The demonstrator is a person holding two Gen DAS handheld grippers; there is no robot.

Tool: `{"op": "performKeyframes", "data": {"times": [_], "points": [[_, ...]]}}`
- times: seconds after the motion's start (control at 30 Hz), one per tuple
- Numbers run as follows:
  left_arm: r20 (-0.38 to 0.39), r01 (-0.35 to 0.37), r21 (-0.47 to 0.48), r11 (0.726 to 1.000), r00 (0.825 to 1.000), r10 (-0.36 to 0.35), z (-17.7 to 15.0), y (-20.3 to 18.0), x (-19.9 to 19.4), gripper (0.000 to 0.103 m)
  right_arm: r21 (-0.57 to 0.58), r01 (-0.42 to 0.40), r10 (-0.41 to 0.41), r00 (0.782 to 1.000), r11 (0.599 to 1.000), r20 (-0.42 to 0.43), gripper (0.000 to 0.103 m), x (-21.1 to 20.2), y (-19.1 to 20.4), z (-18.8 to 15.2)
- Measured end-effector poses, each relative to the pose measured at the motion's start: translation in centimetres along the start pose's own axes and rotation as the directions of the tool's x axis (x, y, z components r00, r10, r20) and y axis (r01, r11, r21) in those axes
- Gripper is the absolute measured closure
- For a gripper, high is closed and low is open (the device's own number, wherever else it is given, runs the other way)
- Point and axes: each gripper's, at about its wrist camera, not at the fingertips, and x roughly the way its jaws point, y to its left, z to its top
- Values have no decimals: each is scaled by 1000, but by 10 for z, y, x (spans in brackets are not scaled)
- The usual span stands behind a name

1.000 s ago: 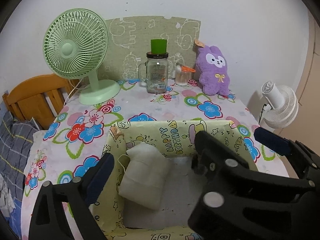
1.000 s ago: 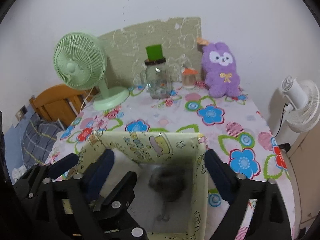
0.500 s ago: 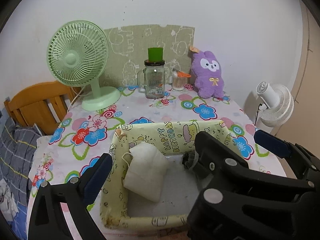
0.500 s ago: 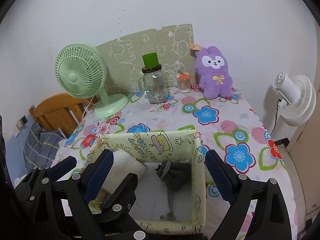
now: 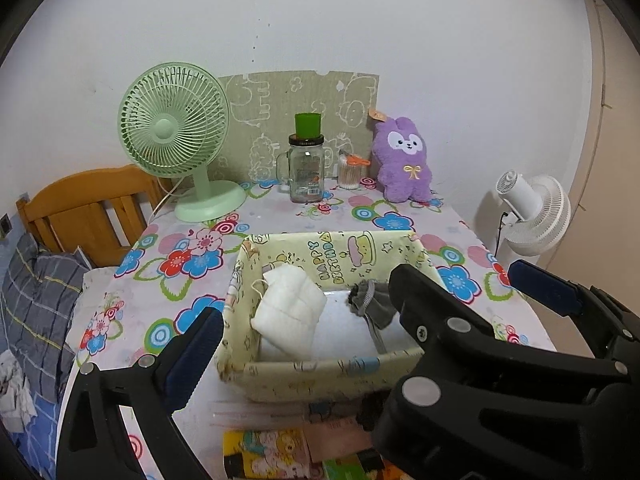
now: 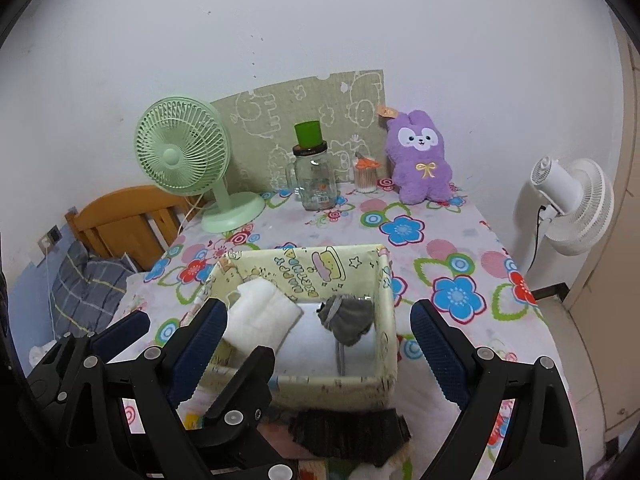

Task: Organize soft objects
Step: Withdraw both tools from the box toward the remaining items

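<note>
bin: yellow fabric bin (image 6: 304,384) sits mid-table on the floral cloth, front wall toward us.
contents: white folded cloth (image 5: 290,310) leans in the bin's left half; grey sock (image 6: 348,318) is slumped against the right wall. Both inside, apart from each other.
right gripper: right gripper (image 6: 320,344) is spread wide with nothing between the pads, hovering above the bin's near edge.
left gripper: left gripper (image 5: 360,320) is likewise splayed and empty; in the left wrist view the right gripper's body crosses between its fingers.
remaining: a dark ribbed piece (image 6: 352,430) lies just in front of the bin; under it something white, too cut off to identify. We judge these are next.
step: we read this as between drops, heading for the next soft item.
how: we'd drop onto the dark piece from above, pinch at a fold so fabric bunches between the pads, lift clear of the front wall before moving over the bin.
risk: grippers are crowded; we'd work one at a time.
outward: purple plush rabbit (image 6: 420,156) at the back wall, well apart; may also count as soft.
</note>
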Motion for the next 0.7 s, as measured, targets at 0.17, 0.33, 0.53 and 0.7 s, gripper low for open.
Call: {"op": "performKeyframes", "data": {"times": [0.17, 0.33, 0.53, 0.7], "points": [[15, 8, 3, 1000, 1000, -8, -7, -2, -14, 1, -9, 7, -7, 1000, 1000, 16, 8, -17, 2, -7], [33, 10, 2, 1000, 999, -10, -14, -5, -28, 1, -23, 11, -10, 1000, 1000, 30, 8, -30, 4, -13], [41, 11, 10, 1000, 999, -11, -26, -9, -39, 0, -34, 13, -12, 999, 999, 30, 8, -43, 5, -24], [51, 23, 26, 999, 998, -24, -34, -13, -48, 0, -32, 18, -17, 999, 999, 30, 8, -52, 5, -33]]}}
